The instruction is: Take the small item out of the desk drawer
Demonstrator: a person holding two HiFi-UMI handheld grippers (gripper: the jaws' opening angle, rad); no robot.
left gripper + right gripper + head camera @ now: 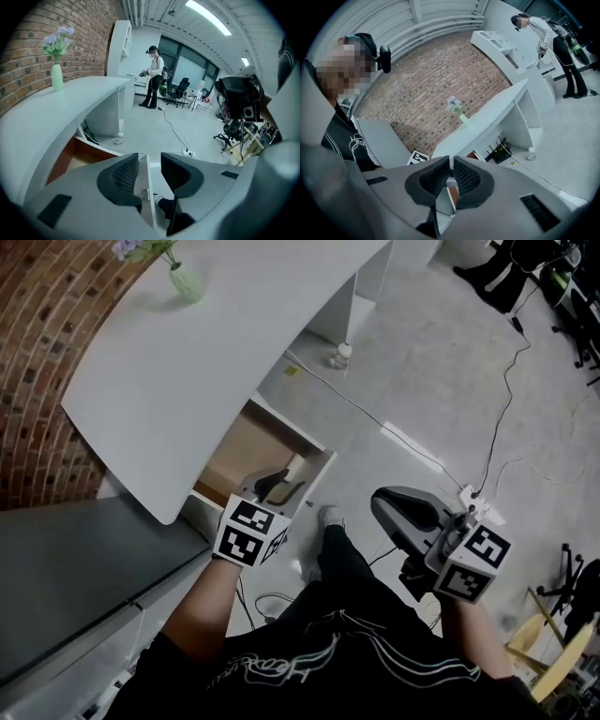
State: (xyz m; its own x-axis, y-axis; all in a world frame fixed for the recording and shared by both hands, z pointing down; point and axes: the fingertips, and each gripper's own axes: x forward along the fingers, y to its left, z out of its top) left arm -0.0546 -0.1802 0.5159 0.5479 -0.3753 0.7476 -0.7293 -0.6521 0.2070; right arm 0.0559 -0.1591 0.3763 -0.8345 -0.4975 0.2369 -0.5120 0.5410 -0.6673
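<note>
Under the brick-backed white desk [187, 362] the drawer [246, 442] is open, our left gripper [149, 161] jaws apart astride its front panel [146, 180], right gripper [451, 174] near-closed & empty; we can't see the small item, so reaching blind may knock it to the far end.

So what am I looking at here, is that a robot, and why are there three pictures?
There is no robot: a person holds a hand-held claw in each hand. One picture comes from a camera on the person's head, looking down; the other two come from cameras riding on the claws. The left claw is at the open drawer of the white desk. Its jaws are apart, with the drawer's front panel between them. The right claw hangs over the floor, jaws almost together, holding nothing. A green vase of flowers stands on the desk. No small item shows in the drawer from these angles.
</note>
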